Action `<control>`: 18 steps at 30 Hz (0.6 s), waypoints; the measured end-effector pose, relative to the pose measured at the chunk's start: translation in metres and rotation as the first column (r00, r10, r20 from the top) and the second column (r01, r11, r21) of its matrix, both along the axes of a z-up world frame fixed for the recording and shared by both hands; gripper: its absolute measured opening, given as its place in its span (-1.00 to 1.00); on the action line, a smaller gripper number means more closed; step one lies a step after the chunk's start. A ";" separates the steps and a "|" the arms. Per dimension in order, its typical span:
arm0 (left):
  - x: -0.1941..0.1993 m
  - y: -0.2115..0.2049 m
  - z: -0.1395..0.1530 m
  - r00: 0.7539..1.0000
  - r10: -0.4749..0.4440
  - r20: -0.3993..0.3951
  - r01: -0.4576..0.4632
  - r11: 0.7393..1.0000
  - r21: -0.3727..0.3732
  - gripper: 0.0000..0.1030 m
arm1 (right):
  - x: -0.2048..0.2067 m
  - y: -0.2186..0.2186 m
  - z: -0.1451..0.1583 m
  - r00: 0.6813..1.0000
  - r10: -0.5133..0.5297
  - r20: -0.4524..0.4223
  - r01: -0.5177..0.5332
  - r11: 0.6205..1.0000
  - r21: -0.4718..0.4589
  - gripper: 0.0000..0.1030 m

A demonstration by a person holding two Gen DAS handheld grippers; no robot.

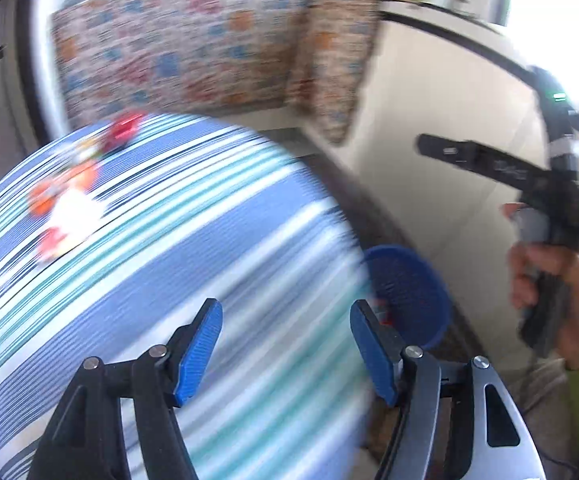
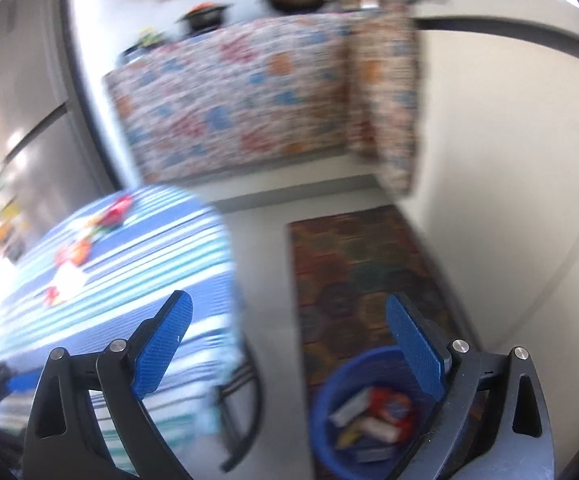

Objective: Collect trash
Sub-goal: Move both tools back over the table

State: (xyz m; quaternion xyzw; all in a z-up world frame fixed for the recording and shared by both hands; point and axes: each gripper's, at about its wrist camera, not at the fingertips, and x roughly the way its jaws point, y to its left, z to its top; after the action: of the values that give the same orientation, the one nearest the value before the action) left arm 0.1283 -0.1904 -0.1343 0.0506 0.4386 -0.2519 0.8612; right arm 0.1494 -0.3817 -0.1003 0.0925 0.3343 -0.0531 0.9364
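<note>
Both views are motion-blurred. Several pieces of trash, red, orange and white wrappers (image 1: pixel 65 200), lie on the far left of a table with a blue striped cloth (image 1: pixel 193 216); they also show in the right wrist view (image 2: pixel 73 256). A blue bin (image 2: pixel 365 412) on the floor right of the table holds several wrappers and packets; its rim shows in the left wrist view (image 1: pixel 409 288). My left gripper (image 1: pixel 285 344) is open and empty over the table's near right edge. My right gripper (image 2: pixel 289 344) is open and empty above the floor beside the bin; it shows in the left wrist view (image 1: pixel 489 164).
A counter draped in floral patterned cloth (image 2: pixel 241 108) stands at the back with pots on top. A dark patterned rug (image 2: pixel 361 272) lies on the pale floor under the bin. A cream wall (image 2: pixel 509 200) is to the right. A grey fridge (image 2: pixel 17 120) is at left.
</note>
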 end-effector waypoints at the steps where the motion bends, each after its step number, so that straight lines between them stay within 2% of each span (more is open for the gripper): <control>1: 0.005 0.024 -0.007 0.999 0.046 -0.007 -0.046 0.999 0.024 0.32 | 0.009 0.023 -0.004 0.998 0.055 -0.013 -0.055 0.998 -0.002 0.90; 5: 0.021 0.085 -0.026 0.989 0.147 -0.007 -0.146 0.986 0.077 0.32 | 0.038 0.095 -0.026 0.974 0.209 -0.085 -0.208 0.978 0.024 0.90; 8: 0.038 0.117 -0.038 0.983 0.181 -0.014 -0.179 0.979 0.100 0.32 | 0.055 0.137 -0.046 0.949 0.270 -0.163 -0.277 0.961 -0.022 0.90; 12: 0.051 0.135 -0.045 0.982 0.187 0.009 -0.187 0.976 0.116 0.32 | 0.074 0.169 -0.072 0.929 0.271 -0.253 -0.304 0.947 -0.103 0.90; 14: 0.057 0.135 -0.046 0.984 0.178 0.021 -0.179 0.976 0.127 0.33 | 0.083 0.174 -0.078 0.927 0.258 -0.271 -0.296 0.949 -0.108 0.90; 18: 0.065 0.135 -0.047 0.985 0.170 0.028 -0.172 0.975 0.139 0.62 | 0.096 0.179 -0.085 0.930 0.230 -0.286 -0.268 0.958 -0.101 0.98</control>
State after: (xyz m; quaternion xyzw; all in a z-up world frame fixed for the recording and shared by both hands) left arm 0.1936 -0.0554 -0.1814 0.0752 0.4511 -0.1450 0.8774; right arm 0.2450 -0.2026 -0.1857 -0.0240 0.4640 0.0313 0.8850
